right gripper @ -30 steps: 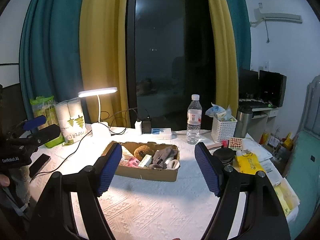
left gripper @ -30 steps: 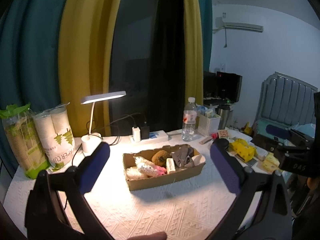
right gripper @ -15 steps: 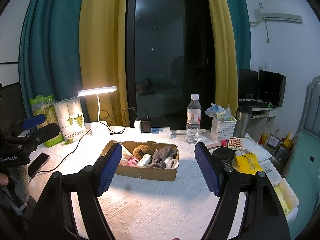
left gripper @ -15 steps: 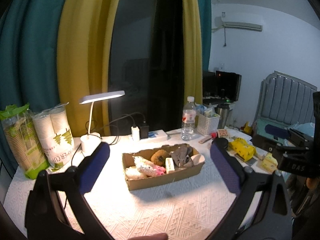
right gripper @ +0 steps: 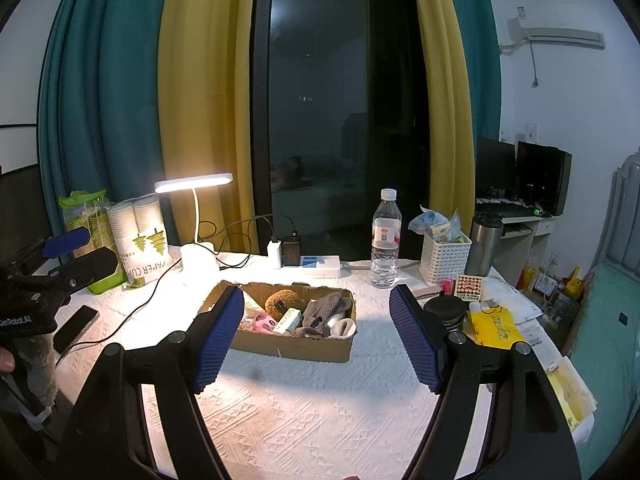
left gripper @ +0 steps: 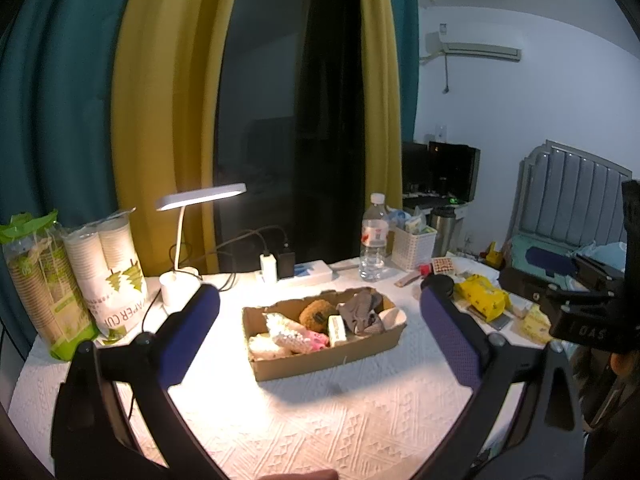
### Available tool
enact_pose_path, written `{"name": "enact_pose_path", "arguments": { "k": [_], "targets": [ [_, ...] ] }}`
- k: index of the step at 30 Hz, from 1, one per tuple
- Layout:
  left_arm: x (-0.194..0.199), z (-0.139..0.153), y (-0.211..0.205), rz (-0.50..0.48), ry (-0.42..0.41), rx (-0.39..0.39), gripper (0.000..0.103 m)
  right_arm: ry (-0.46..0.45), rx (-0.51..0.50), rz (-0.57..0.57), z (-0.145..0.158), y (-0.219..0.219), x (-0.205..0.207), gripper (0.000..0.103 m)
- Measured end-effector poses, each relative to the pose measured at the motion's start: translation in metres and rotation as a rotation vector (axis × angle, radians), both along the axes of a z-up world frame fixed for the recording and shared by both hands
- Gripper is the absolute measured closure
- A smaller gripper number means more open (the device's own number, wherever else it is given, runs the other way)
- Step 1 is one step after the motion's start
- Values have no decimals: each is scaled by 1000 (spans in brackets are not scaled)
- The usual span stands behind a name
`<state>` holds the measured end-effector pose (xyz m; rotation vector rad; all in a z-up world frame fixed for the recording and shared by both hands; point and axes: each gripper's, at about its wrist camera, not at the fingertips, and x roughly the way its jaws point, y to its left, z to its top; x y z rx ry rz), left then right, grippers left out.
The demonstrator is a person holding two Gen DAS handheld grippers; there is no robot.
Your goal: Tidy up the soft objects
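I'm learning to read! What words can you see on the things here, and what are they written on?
"PAPER CU", cut off: paper cup pack.
"GenRobot.AI": left gripper's body.
"DAS", partly hidden: right gripper's body.
Too small to read: water bottle label, yellow bag, small box in the cardboard box.

window (right gripper: 332, 120): dark | curtains (right gripper: 200, 100): yellow, teal | desk lamp (right gripper: 194, 181): lit | wall (left gripper: 520, 112): white

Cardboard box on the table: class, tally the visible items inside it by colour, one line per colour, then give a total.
In the cardboard box:
Brown: 1, the fuzzy ball
Pink: 1, the knitted piece
Grey: 1, the crumpled cloth
White or cream: 3, the small carton, rolled cloth, pale bundle
Total: 6; more may be hidden.
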<state>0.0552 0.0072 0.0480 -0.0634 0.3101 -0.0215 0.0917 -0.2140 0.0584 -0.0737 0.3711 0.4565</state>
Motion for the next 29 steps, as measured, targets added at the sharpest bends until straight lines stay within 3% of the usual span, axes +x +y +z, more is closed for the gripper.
{"name": "enact_pose_path", "arguments": {
  "k": [29],
  "targets": [
    [18, -6, 2, -13, 39, -12, 2, 14, -11, 4, -3, 0, 6, 25]
  ]
}}
